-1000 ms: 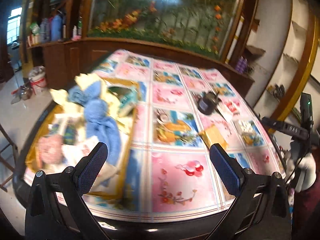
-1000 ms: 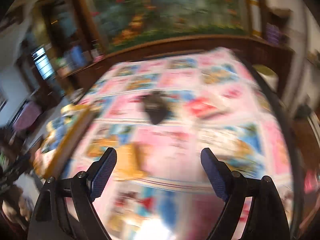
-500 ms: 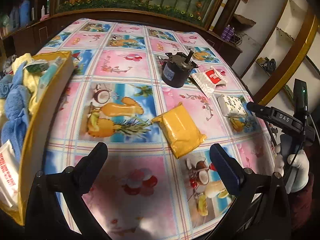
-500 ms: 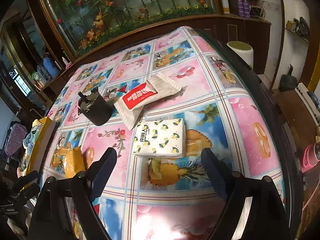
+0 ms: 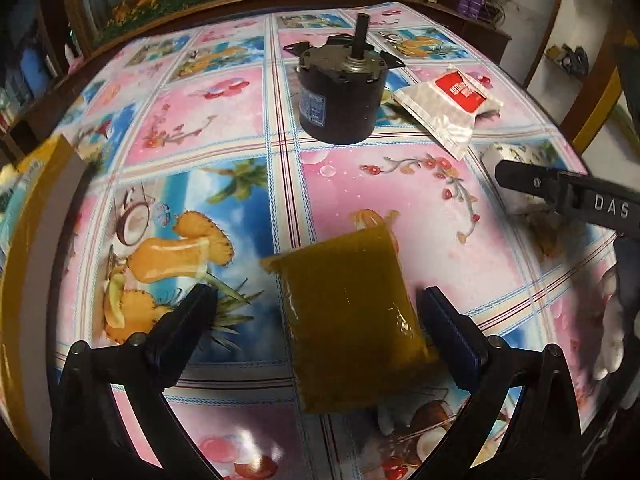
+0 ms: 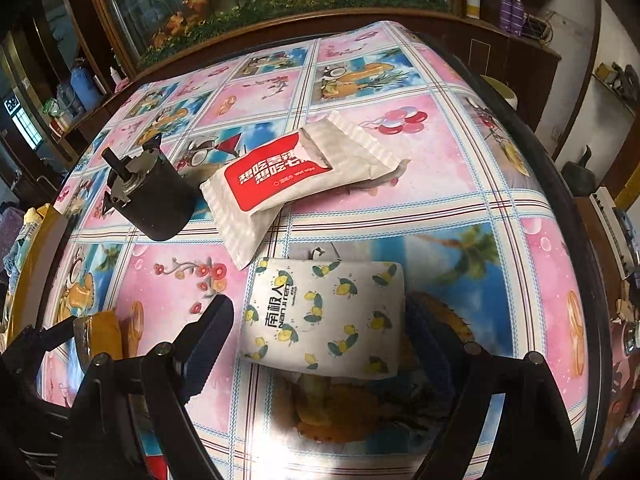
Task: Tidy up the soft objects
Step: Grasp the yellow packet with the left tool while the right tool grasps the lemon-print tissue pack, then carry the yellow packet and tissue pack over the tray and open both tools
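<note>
A soft yellow packet (image 5: 348, 316) lies on the patterned tablecloth (image 5: 224, 128). My left gripper (image 5: 320, 320) is open and straddles it, the right fingertip close beside its edge. A white tissue pack with lemon print (image 6: 326, 316) lies between the open fingers of my right gripper (image 6: 320, 332); the pack also shows in the left wrist view (image 5: 516, 156). A white and red wet-wipe packet (image 6: 296, 176) lies just beyond it, also seen in the left wrist view (image 5: 450, 102). The yellow packet shows at the left in the right wrist view (image 6: 102, 334).
A black cylindrical motor with a shaft (image 5: 340, 92) stands on the table behind the yellow packet, also in the right wrist view (image 6: 154, 196). A yellow box's rim (image 5: 24, 240) is at the left edge. The table edge (image 6: 560, 208) curves on the right.
Both grippers have come down and forward. The left one now straddles the yellow packet, the right one the lemon tissue pack. Both stay open.
</note>
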Demonstrator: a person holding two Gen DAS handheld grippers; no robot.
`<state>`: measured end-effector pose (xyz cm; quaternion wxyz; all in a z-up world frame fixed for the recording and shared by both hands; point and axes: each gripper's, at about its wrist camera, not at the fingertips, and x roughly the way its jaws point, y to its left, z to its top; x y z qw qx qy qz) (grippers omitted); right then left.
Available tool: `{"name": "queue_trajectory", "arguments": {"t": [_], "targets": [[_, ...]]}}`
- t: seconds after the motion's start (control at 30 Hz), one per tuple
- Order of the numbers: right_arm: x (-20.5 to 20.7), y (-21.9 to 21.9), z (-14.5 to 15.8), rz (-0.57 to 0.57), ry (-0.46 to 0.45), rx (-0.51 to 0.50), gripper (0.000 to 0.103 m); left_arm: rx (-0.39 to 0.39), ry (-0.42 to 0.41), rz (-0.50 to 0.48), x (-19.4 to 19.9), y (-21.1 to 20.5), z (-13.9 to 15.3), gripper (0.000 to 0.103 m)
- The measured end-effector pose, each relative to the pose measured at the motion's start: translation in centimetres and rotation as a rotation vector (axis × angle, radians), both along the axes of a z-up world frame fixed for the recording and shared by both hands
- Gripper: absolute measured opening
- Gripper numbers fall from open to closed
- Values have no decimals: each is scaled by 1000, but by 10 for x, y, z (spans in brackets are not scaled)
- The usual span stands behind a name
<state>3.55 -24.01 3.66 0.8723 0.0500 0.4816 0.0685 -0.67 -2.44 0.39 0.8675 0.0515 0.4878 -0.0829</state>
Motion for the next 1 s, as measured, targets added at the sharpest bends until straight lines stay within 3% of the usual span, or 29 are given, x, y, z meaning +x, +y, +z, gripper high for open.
{"name": "queue_trajectory", "arguments": {"t": [0.07, 0.1, 0.13, 0.17, 0.23, 0.5, 0.67, 0.83, 1.0], "targets": [[-2, 3, 0, 6, -3, -7, 87, -13, -14, -10, -4, 2, 1, 96], [-1, 5, 0, 9, -3, -14, 86, -25, -34, -17, -7, 4, 3, 77], [-2, 7, -1, 16, -3, -29, 85, -39, -45, -33, -9, 6, 6, 50], [-2, 9, -1, 21, -1, -43, 81, -41, -45, -39, -11, 7, 8, 48], [-3, 13, -1, 31, -1, -59, 74, -78, -26, -48, -11, 13, 9, 47], [-25, 18, 17, 58, -35, 1, 73, -193, -54, -18, -34, 40, 32, 47], [-40, 38, 42, 120, -94, 23, 73, -313, -89, 52, -62, 87, 57, 47], [-52, 87, 63, 243, -138, 54, 73, -354, -161, 179, -94, 155, 84, 48], [-65, 147, 75, 384, -163, 80, 73, -314, -213, 350, -121, 227, 91, 48]]}}
